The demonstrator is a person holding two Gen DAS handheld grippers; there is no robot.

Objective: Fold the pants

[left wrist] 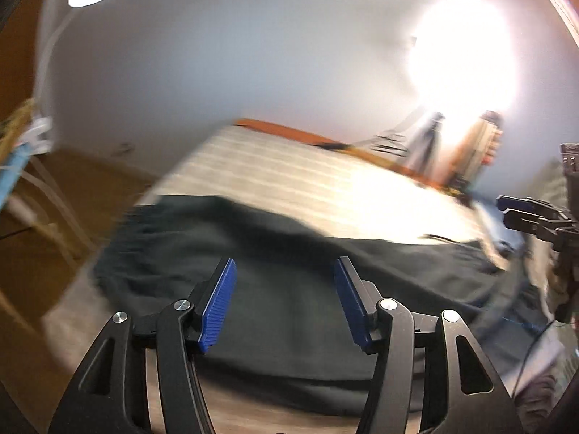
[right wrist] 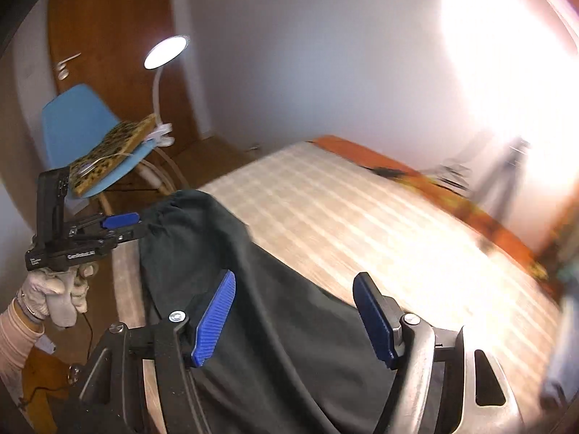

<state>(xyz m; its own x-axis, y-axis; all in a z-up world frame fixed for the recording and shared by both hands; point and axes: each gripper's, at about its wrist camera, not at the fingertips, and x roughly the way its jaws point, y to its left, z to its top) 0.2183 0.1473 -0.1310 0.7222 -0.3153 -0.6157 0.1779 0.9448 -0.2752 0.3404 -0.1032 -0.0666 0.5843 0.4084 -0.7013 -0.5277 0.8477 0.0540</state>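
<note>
Dark green pants (left wrist: 282,289) lie spread across the near part of a bed with a beige striped cover (left wrist: 289,177). In the left wrist view my left gripper (left wrist: 285,271) hovers above the pants, jaws wide apart and empty. My right gripper (left wrist: 506,211) shows at the right edge. In the right wrist view the pants (right wrist: 275,325) run from the elastic waistband at upper left down under my right gripper (right wrist: 295,284), which is open and empty above them. My left gripper (right wrist: 139,224) is open beside the waistband.
A blue chair (right wrist: 79,126) with a patterned cushion and a clip-on lamp (right wrist: 166,52) stands left of the bed by a wooden door. An orange bed edge (right wrist: 398,170) and a tripod (right wrist: 506,166) lie at the far side. Bright window glare fills the upper right.
</note>
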